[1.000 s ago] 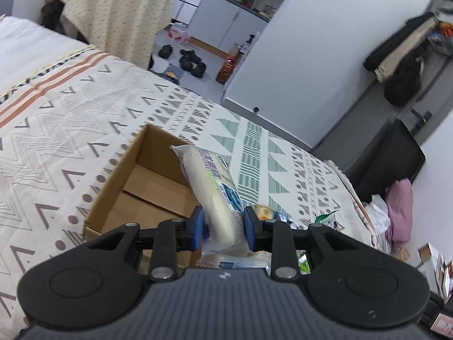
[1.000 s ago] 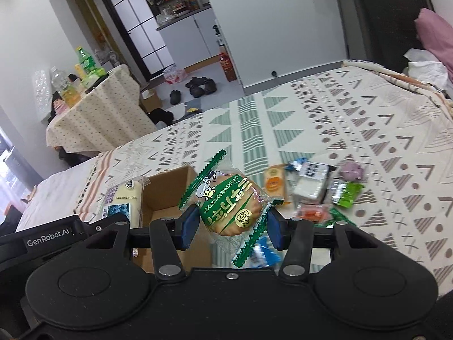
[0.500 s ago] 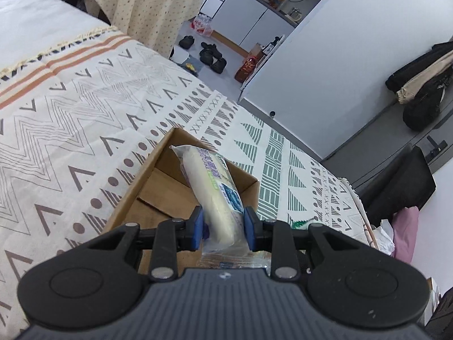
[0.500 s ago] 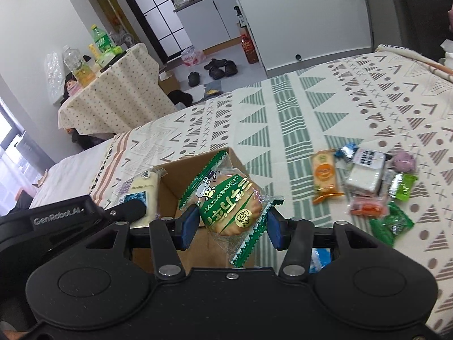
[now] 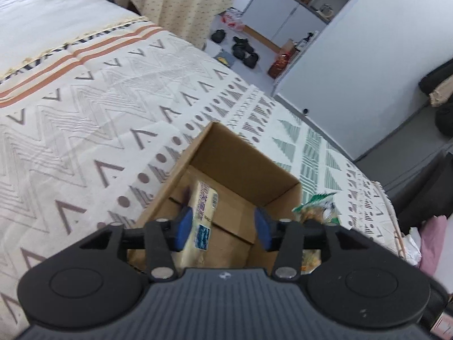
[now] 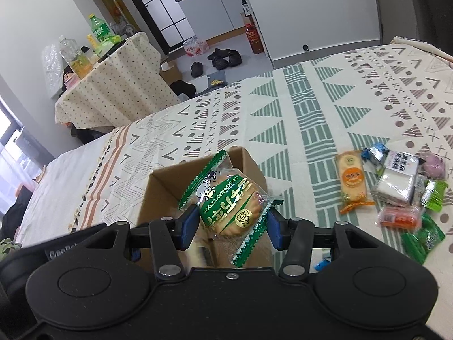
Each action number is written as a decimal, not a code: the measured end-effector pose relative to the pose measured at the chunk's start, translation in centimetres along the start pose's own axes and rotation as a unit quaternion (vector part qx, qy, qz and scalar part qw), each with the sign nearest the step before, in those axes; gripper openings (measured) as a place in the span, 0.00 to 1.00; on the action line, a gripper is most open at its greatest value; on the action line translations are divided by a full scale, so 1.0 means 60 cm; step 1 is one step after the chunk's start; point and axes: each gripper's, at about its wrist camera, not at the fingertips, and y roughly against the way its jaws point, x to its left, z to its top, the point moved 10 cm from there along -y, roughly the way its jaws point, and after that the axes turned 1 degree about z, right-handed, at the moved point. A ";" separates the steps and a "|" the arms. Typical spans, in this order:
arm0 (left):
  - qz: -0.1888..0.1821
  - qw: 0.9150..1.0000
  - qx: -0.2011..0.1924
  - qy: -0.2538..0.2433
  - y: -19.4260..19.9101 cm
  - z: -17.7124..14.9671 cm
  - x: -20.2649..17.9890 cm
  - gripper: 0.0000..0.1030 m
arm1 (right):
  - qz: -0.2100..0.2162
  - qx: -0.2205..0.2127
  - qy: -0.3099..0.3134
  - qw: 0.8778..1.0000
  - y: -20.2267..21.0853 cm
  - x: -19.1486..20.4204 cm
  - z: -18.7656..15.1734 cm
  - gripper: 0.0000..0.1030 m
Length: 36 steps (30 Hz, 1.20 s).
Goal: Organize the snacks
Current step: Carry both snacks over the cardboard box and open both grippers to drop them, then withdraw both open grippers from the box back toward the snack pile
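Observation:
An open cardboard box [image 5: 243, 167] sits on the patterned bedspread. My left gripper [image 5: 222, 225] is open right above it, and the pale yellow snack pack [image 5: 202, 215] lies loose inside the box by the left finger. My right gripper [image 6: 230, 223] is shut on a round biscuit in a green and clear wrapper [image 6: 226, 201] and holds it over the same box [image 6: 158, 187]. That biscuit shows at the box's right side in the left wrist view [image 5: 317, 212].
Several loose snack packs [image 6: 393, 187] lie on the bedspread [image 6: 325, 107] to the right of the box. A cloth-covered table with bottles [image 6: 113, 85] stands beyond the bed. Shoes [image 6: 223, 58] lie on the floor.
My left gripper has opened and let the yellow pack drop into the box. My right gripper has carried the biscuit further over the box.

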 end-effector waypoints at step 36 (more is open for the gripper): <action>-0.005 0.995 -0.010 -0.096 0.054 -0.097 -0.127 1.00 | -0.044 -0.066 -0.021 0.997 0.176 -0.223 -0.006 1.00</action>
